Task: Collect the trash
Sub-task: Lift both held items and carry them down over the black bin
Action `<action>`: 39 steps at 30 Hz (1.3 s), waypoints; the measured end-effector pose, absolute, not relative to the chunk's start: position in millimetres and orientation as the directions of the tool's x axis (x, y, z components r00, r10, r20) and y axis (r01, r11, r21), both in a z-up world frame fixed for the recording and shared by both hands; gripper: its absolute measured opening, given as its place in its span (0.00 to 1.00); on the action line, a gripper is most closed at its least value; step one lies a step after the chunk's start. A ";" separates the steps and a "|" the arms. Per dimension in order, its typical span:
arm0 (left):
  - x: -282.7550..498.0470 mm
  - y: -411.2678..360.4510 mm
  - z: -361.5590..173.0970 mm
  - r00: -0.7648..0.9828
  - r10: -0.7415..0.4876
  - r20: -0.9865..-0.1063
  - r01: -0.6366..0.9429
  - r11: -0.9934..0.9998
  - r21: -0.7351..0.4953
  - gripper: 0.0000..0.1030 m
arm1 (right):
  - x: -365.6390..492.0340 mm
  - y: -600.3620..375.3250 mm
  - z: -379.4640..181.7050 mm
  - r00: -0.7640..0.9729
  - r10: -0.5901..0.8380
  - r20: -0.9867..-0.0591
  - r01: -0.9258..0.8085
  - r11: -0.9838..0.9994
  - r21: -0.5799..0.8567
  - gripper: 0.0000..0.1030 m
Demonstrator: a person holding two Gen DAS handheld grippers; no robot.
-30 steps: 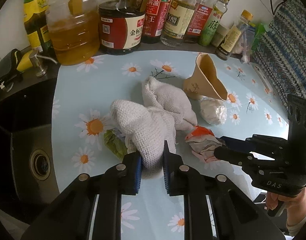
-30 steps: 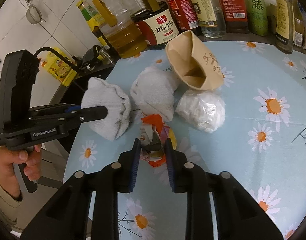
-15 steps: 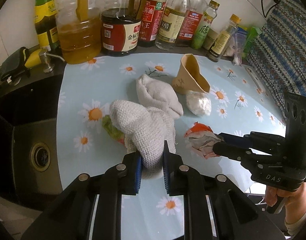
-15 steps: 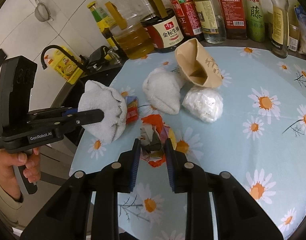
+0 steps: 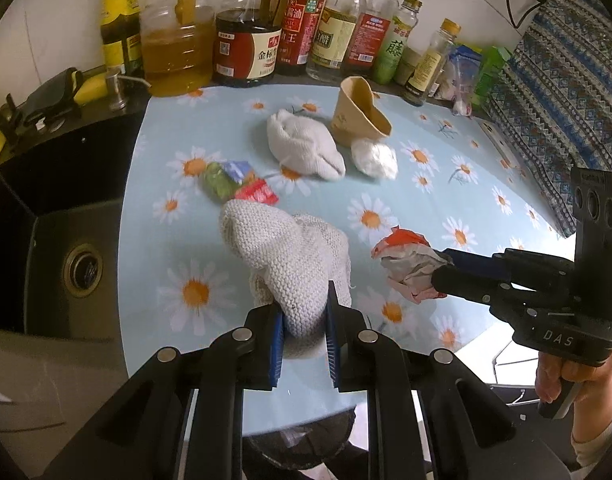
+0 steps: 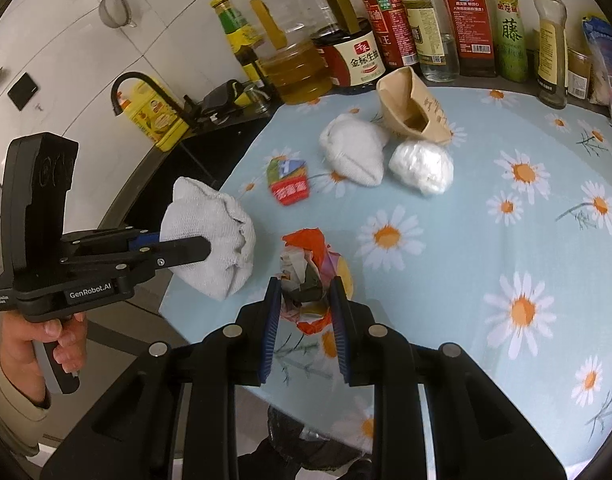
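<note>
I count two white knitted cloth bundles: one pinched in my left jaws [image 5: 289, 256], one lying at twelve o'clock [image 5: 301, 148]. One crumpled red-and-white paper wad [image 6: 310, 276], one white crinkled plastic ball [image 6: 422, 168], one tan paper cup on its side [image 6: 414, 112], one small colourful wrapper pile [image 6: 287, 182].

bottles [image 5: 326, 20]: tops cut off, upper edge | bag [image 6: 306, 452]: we see little, bottom centre behind fingers

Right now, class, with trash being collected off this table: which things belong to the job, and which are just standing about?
Job:
left gripper, gripping knitted cloth wad
right gripper, gripping crumpled wrapper
snack packet
white cloth wad
plastic ball
paper cup

Standing about:
sauce bottles
oil jug
sink
</note>
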State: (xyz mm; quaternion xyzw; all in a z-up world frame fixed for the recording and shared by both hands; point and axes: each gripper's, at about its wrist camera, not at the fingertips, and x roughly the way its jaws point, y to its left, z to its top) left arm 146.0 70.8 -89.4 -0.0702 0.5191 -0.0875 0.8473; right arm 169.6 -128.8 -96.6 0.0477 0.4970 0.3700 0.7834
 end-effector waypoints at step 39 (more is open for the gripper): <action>-13.5 50.5 -181.8 0.286 -0.277 -0.917 -0.088 0.946 -0.313 0.16 | 37.1 -122.6 -177.8 -0.061 0.581 -0.812 -0.607 0.624 0.492 0.26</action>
